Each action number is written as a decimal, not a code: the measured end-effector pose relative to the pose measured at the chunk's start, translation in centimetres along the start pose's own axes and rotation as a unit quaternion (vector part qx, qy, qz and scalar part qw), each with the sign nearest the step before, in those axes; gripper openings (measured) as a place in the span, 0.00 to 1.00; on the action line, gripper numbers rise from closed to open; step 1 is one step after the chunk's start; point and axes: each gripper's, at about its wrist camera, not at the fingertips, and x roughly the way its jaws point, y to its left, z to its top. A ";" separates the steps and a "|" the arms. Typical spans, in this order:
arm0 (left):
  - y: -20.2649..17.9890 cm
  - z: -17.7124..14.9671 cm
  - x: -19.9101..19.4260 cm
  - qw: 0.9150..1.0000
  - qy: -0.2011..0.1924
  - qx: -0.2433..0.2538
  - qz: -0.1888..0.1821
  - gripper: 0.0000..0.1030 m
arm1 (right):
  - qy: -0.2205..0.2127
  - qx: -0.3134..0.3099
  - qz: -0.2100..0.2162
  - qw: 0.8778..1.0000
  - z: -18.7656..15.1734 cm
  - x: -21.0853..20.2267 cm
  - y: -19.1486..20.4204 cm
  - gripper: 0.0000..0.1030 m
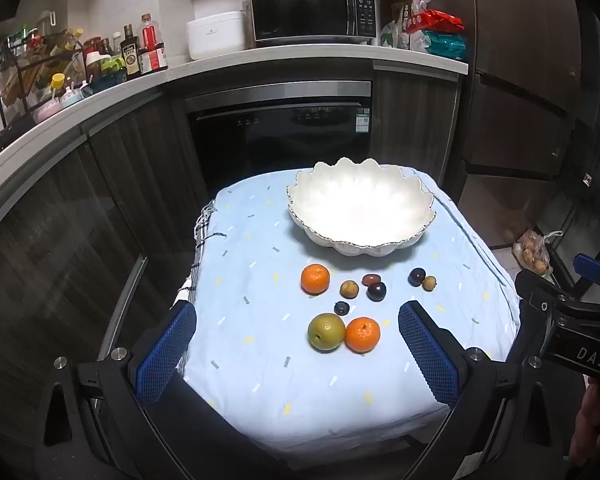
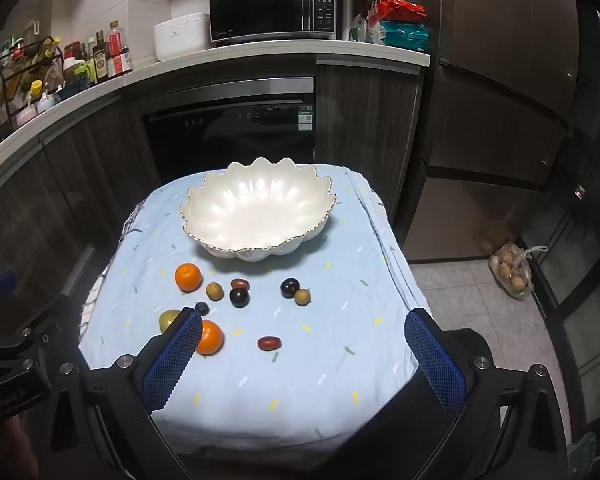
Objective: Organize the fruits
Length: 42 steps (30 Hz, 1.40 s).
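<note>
Bowl: a white glazed ceramic bowl (image 2: 256,208) with a scalloped, petal-shaped rim stands empty at the far end of the desk (image 2: 260,400); probably the target into which the fruit goes.
Desk cover: a pale blue cloth with small coloured dashes, soft and slightly creased, which likely keeps round fruit from rolling.
Fruits: all lie loose on the cloth in front of the bowl, none inside it.
Citrus: two orange mandarins with dimpled skin, one (image 2: 188,277) near the bowl, one (image 2: 210,337) nearer the camera, just beside a smooth green-yellow pear-like fruit (image 1: 326,331).
Small fruit: dark purple round plums (image 2: 239,297), tan round longan-like fruits (image 2: 214,291), a blue-black berry (image 1: 342,308), and a glossy red-brown oval date (image 2: 269,343) lying apart from the cluster.
Left gripper (image 1: 296,354): fingers (image 1: 164,356) with blue cross-hatched rubber pads spread wide, holding nothing, angled down toward the pear and mandarin.
Right gripper (image 2: 304,354): fingers (image 2: 434,356) likewise spread wide and empty, framing the date.
Stage: judged the start; no fruit sorted yet.
</note>
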 end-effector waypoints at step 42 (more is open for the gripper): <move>-0.2 -0.1 0.3 1.000 0.008 0.001 -0.011 1.00 | -0.010 0.002 -0.001 1.000 0.2 -0.5 -0.1 1.00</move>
